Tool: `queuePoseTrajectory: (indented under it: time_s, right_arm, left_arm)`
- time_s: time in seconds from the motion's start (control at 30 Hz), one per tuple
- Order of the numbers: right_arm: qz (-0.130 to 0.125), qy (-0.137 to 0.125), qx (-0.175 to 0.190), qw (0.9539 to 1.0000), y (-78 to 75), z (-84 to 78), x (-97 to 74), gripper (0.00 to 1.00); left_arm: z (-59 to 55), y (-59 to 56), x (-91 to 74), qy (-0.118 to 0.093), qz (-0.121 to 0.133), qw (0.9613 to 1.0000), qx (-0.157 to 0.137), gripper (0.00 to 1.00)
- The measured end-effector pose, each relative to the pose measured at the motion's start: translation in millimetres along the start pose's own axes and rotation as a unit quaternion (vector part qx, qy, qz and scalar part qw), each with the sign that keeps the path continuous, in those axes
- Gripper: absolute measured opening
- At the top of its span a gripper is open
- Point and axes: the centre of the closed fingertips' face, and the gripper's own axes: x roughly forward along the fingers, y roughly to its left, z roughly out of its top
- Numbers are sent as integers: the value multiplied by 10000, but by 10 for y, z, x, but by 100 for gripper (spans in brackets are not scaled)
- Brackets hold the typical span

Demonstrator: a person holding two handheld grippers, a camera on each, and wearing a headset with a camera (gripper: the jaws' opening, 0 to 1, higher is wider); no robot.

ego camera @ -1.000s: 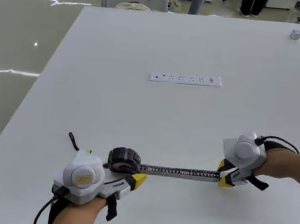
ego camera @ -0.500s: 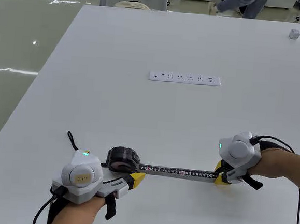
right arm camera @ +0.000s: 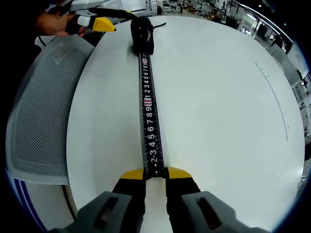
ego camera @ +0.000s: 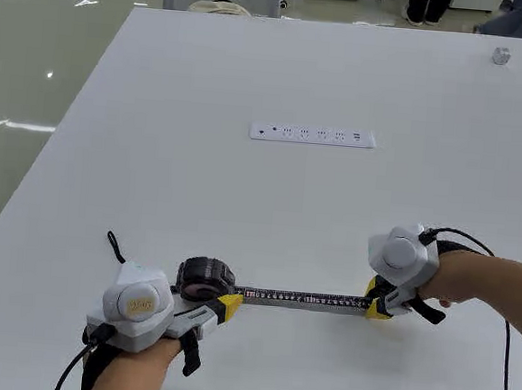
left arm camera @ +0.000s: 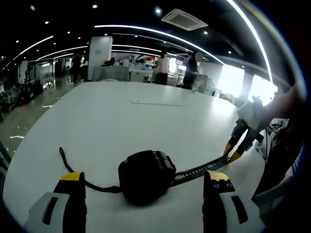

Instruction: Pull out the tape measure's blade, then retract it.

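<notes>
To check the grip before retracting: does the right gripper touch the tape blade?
Touching. The right gripper view shows the right gripper with both jaws shut on the blade at its end.

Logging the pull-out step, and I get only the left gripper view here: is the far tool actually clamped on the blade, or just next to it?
Observer: Clamped. The right gripper view shows the right tool shut on the blade at its very tip.
Operator: How much blade is out?
Observer: That view reads the numbers from 2 at the jaws up past 10, and the blade runs straight on to the case.
</notes>
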Motion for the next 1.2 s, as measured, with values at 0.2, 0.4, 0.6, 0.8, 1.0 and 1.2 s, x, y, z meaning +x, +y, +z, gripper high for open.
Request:
queuePoseTrajectory:
  time_s: [0.2, 0.4, 0.6, 0.8, 1.0, 1.2]
  right_arm:
    - [12, 292, -66, 9995, 1, 0, 9, 15]
    - [-13, 313, -51, 9995, -1, -17, 2, 15]
    - [-21, 242, 37, 9997, -8, -20, 5, 15]
    - [-11, 331, -24, 9994, -1, -20, 6, 15]
    - [-12, 372, -3, 9993, -9, -22, 8, 15]
    - [-35, 308, 11, 9995, -3, -20, 5, 15]
  left_arm:
    - [-27, 33, 96, 83, 122, 9995, -278, 97]
    - [-23, 26, 151, 137, 184, 9992, -338, 96]
    - [-46, 44, 207, 190, 264, 9991, -260, 94]
    - [-56, 29, 271, 237, 325, 9989, -233, 87]
    - [-119, 1, 353, 373, 344, 9983, -293, 86]
    - [-142, -4, 370, 459, 330, 9976, -388, 84]
